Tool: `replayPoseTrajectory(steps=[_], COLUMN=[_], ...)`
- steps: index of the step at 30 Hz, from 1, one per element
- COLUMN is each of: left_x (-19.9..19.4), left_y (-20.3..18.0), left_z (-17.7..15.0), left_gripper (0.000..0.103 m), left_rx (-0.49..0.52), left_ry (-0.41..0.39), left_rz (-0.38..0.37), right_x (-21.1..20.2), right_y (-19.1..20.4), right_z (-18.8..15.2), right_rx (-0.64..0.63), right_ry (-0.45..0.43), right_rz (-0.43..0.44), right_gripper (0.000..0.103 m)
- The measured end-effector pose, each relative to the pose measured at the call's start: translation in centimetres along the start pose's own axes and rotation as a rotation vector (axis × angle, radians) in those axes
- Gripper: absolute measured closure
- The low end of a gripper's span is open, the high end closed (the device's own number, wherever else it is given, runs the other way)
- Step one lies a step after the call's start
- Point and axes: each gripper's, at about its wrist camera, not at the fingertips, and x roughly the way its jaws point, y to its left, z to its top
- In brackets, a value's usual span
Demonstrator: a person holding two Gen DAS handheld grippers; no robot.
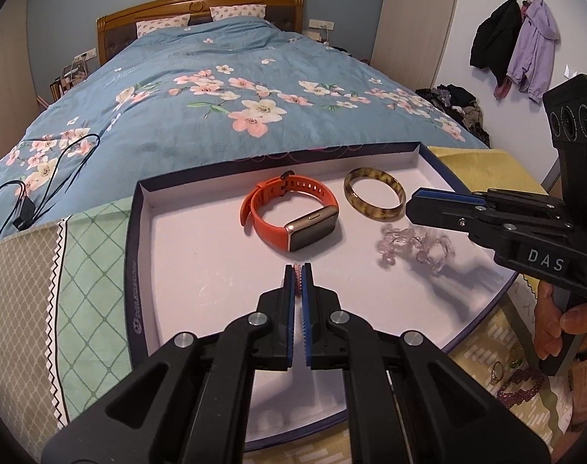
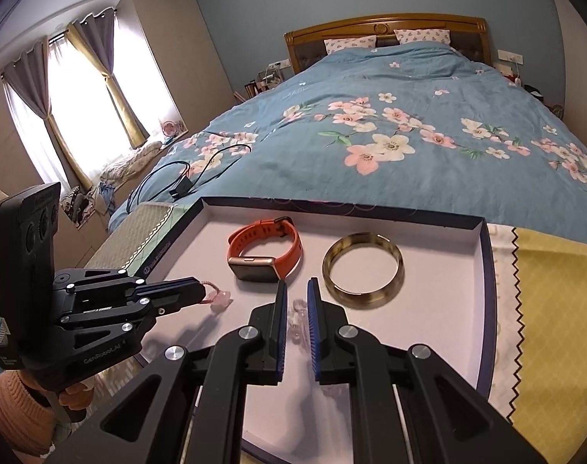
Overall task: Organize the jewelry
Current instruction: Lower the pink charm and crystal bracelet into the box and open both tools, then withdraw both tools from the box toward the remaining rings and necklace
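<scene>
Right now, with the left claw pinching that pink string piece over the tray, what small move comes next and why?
Probably lower the left claw and open it over the bare tray floor, in front of the orange watch. The pink piece hangs just above that spot.

In the tray (image 1: pixel 139 255), the watch (image 1: pixel 293 216) is lying left of the bangle (image 1: pixel 374 198), the bead bracelet (image 1: pixel 417 249) is sitting nearer than the bangle, and the bed (image 1: pixel 224 89) is stretching behind.
</scene>
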Motion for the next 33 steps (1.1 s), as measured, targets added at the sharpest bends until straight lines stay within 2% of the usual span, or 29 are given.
replayPoseTrajectory(steps=[3, 7, 10, 17, 20, 26, 33], left_x=[0.5, 0.8, 0.5, -3.5, -6.1, -10.6, -12.5], left_y=[0.3, 0.3, 0.0, 0.0, 0.2, -0.3, -0.7], left_z=[-0.1, -0.4, -0.4, -0.6, -1.0, -3.4, -7.5], left_gripper=[0.099, 0.097, 0.087, 0.068, 0.064, 0.057, 0.056], left_rx=[-0.008, -0.006, -0.002, 0.004, -0.007, 0.035, 0.025], left_ry=[0.012, 0.022, 0.012, -0.083, -0.133, -0.197, -0.166], left_rz=[-0.010, -0.012, -0.017, 0.002, -0.012, -0.012, -0.042], right_x=[-0.1, -0.9, -1.7, -4.1, -5.7, -8.8, -10.8], right_y=[-0.3, -0.6, -0.7, -1.0, -1.1, -0.6, -0.4], right_z=[0.0, 0.0, -0.1, -0.7, -1.4, -4.1, -9.0], right_rx=[0.018, 0.038, 0.045, 0.059, 0.063, 0.031, 0.017], right_ry=[-0.001, -0.015, -0.027, -0.057, -0.073, -0.078, -0.011], right_rz=[0.006, 0.013, 0.018, 0.037, 0.051, 0.049, 0.017], right_gripper=[0.092, 0.085, 0.083, 0.072, 0.068, 0.062, 0.062])
